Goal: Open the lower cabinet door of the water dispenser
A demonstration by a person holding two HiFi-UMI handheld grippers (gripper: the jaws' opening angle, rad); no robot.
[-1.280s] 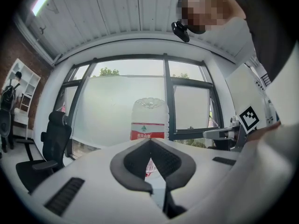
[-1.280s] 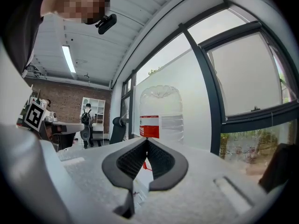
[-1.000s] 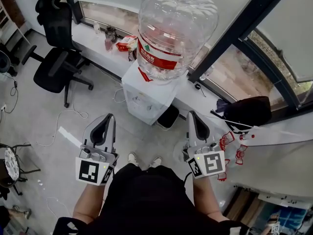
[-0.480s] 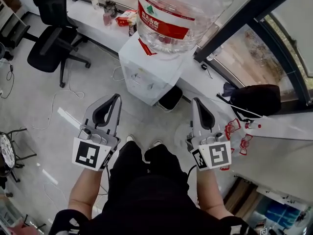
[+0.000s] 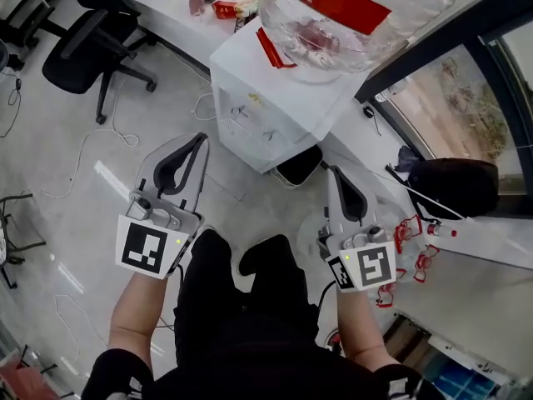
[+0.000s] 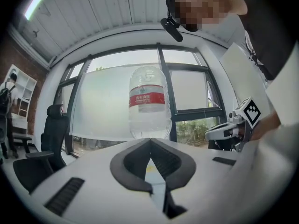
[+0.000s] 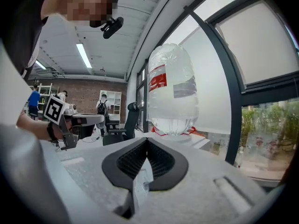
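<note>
The white water dispenser stands ahead of me under its big clear bottle with a red label. Its front face shows only steeply from above, so I cannot make out the lower cabinet door. My left gripper is held short of the dispenser's front, left of it, with its fingertips touching and nothing between them. My right gripper is to the right, near the dispenser's right corner, also shut and empty. Beyond the closed jaws, the bottle rises in the left gripper view, and the same bottle in the right gripper view.
A black bin sits on the floor against the dispenser's right side. A black office chair stands at the left, with cables on the floor. A black bag lies on the window sill at the right. Cups and packets sit on the ledge behind.
Both grippers have come down and closer to the dispenser, which now fills more of the head view. The bottle has slid up to the frame's top. The jaws stayed shut.
</note>
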